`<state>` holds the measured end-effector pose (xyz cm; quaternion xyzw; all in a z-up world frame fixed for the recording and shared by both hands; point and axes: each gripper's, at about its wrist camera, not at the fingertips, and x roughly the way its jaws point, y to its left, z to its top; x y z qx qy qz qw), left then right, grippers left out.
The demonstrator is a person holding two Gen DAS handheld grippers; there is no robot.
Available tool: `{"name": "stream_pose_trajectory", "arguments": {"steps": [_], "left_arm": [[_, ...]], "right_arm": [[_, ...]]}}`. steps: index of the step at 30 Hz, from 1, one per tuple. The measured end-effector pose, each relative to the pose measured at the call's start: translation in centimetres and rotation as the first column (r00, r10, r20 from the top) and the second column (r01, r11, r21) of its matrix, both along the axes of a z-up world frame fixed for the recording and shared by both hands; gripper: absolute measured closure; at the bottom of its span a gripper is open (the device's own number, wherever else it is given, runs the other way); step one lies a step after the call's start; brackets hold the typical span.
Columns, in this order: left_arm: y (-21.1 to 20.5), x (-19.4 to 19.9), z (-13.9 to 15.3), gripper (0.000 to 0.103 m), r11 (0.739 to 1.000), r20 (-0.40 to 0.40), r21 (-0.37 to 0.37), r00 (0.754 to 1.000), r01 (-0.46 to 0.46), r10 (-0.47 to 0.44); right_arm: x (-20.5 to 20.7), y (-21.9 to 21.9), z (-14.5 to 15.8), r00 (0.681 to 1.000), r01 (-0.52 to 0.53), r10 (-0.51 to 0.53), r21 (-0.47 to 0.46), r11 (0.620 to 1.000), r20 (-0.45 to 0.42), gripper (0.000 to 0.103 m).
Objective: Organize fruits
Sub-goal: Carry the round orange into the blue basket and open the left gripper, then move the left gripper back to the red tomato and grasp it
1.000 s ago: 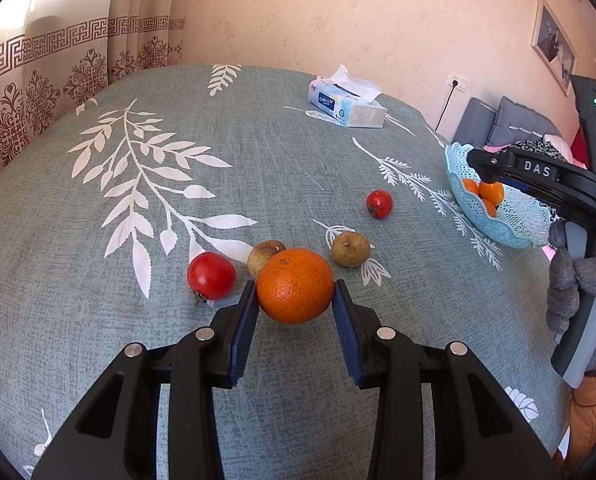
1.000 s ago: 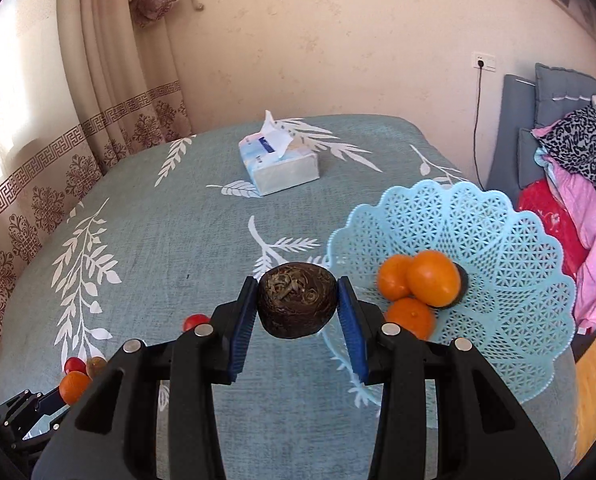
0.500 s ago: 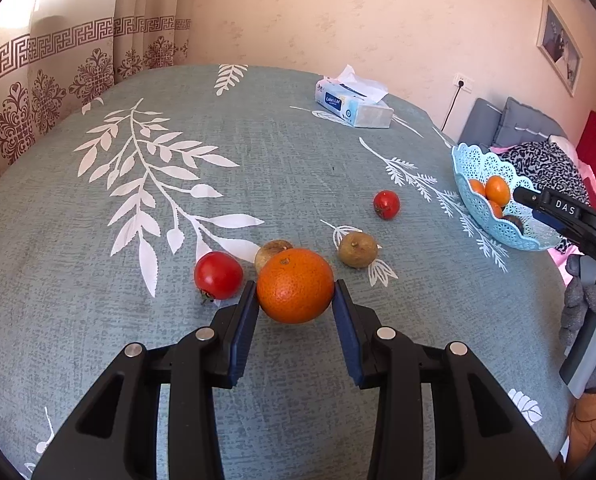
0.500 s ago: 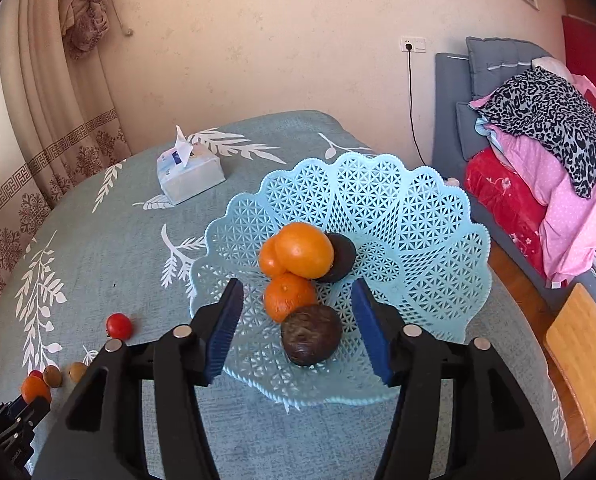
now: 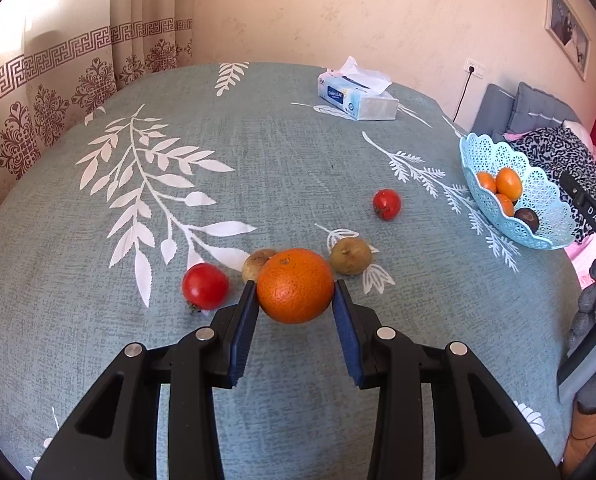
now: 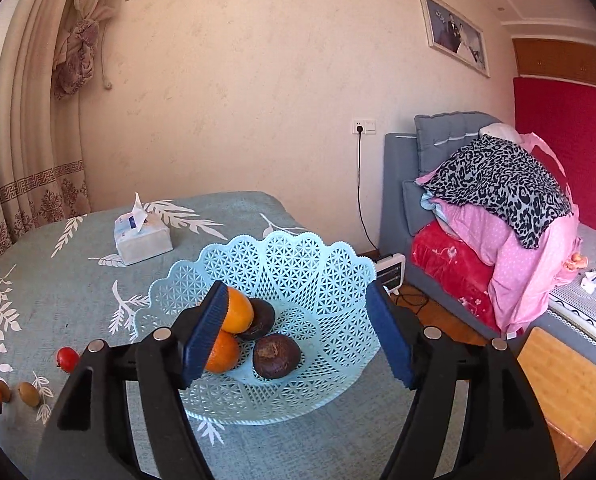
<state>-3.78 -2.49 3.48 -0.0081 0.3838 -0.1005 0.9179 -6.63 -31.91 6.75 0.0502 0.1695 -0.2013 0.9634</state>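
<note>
My left gripper (image 5: 295, 294) is shut on a large orange (image 5: 295, 285), held just above the teal leaf-print tablecloth (image 5: 257, 152). Around it lie a red tomato (image 5: 205, 286), a smaller red one (image 5: 386, 204) and two brown fruits (image 5: 350, 256), (image 5: 257, 264). My right gripper (image 6: 295, 296) hangs over the light blue lattice basket (image 6: 298, 240), its jaws opening with nothing gripped. Below them a dark brown fruit (image 6: 277, 356) rests in the basket beside two oranges (image 6: 239, 312) and another dark fruit (image 6: 261, 320). The basket (image 5: 546, 216) sits at the table's right edge.
A tissue box (image 5: 358, 98) stands at the far side of the table. Past the basket, off the table, are a grey sofa piled with clothes (image 6: 498, 200) and a wooden stool (image 6: 566, 376). A gloved hand (image 5: 594, 320) holds the right gripper at the table's right edge.
My right gripper carried the dark brown fruit over the basket, let it go and spread its jaws; the fruit now lies in the basket. The left gripper has kept its hold on the orange.
</note>
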Motion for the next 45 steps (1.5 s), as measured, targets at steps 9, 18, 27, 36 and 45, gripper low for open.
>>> {"name": "stream_pose_trajectory", "arguments": {"steps": [9, 18, 27, 36, 45], "left_arm": [[-8.6, 2.1, 3.2, 0.065, 0.990, 0.061, 0.024, 0.988, 0.138, -0.139], [-17.7, 3.8, 3.5, 0.065, 0.954, 0.062, 0.040, 0.952, 0.298, -0.300], [-23.0, 4.8, 2.6, 0.065, 0.917, 0.033, 0.027, 0.917, 0.397, -0.398], [-24.0, 5.7, 2.9, 0.041, 0.909, 0.053, 0.009, 0.908, 0.416, -0.416], [-21.1, 6.5, 4.2, 0.032, 0.943, 0.079, -0.002, 0.940, 0.333, -0.332]], "right_arm": [[-1.5, -3.9, -0.2, 0.997, 0.069, -0.073, 0.105, 0.992, 0.036, 0.025], [-2.2, -5.0, -0.3, 0.991, 0.106, -0.117, 0.156, 0.982, 0.062, 0.025], [-3.0, -6.8, -0.2, 0.977, 0.166, -0.190, 0.226, 0.960, 0.092, 0.024], [-3.2, -7.3, -0.4, 0.971, 0.192, -0.220, 0.239, 0.952, 0.095, 0.024], [-3.2, -7.1, -0.4, 0.971, 0.189, -0.216, 0.228, 0.955, 0.100, 0.023]]}}
